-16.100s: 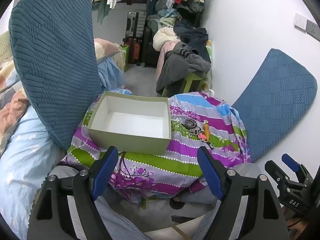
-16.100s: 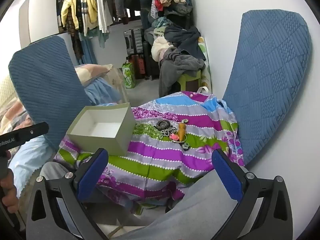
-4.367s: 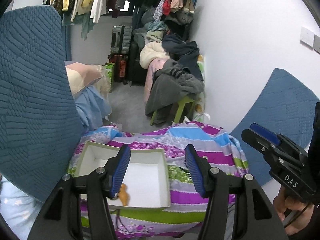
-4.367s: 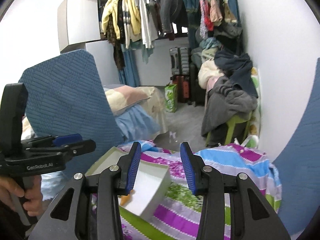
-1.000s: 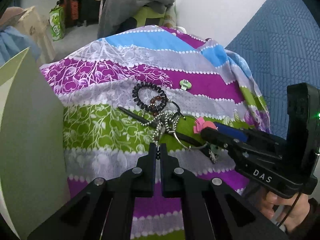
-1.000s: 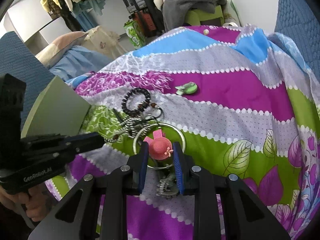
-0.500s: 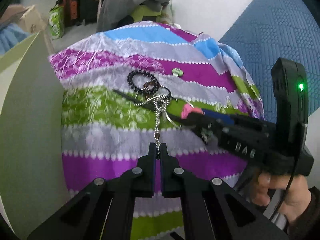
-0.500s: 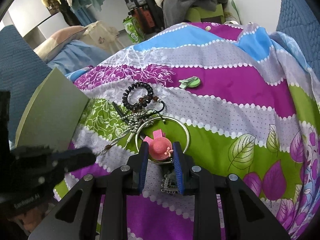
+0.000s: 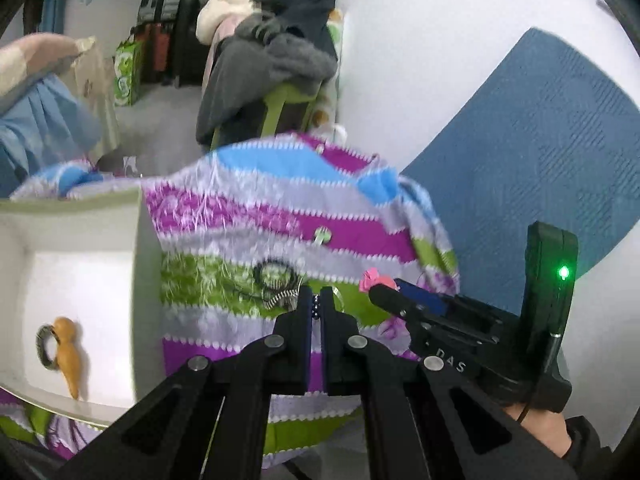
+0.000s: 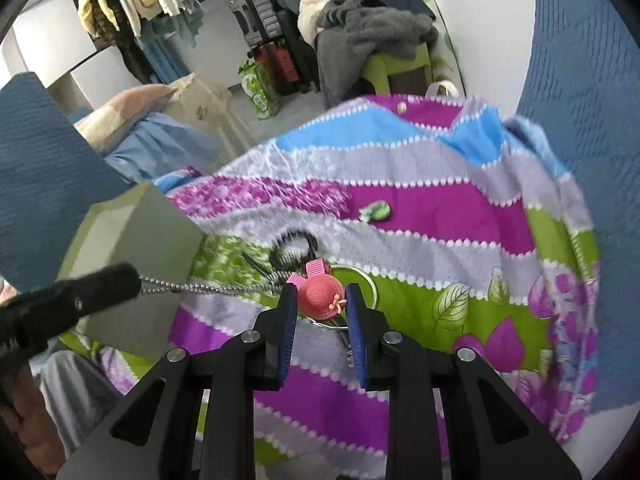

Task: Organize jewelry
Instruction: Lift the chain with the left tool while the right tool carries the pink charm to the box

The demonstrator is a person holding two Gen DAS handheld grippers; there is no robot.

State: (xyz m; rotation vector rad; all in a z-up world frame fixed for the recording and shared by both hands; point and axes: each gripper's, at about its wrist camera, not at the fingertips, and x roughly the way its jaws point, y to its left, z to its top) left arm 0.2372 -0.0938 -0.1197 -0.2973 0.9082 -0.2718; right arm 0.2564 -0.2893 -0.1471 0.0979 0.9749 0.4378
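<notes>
My left gripper (image 9: 316,307) is shut on the end of a silver chain (image 10: 208,289), pulled taut above the striped cloth (image 10: 420,200); the gripper also shows in the right wrist view (image 10: 120,280). My right gripper (image 10: 321,300) is shut on a pink hat hair clip (image 10: 322,294), also visible in the left wrist view (image 9: 374,280). A black bead bracelet (image 10: 296,244), a metal ring (image 10: 366,280) and a small green clip (image 10: 376,211) lie on the cloth. The open box (image 9: 148,240) at the left holds an orange pendant (image 9: 68,344) with a ring.
Blue cushions (image 10: 592,80) stand to the right against the wall and to the left (image 10: 36,168). A green stool piled with clothes (image 10: 380,36) and suitcases sit behind the cloth. The cloth drops off at its right edge.
My left gripper has risen and pulled back with the chain, stretching it toward the box side. My right gripper has lifted the pink hat clip slightly off the cloth.
</notes>
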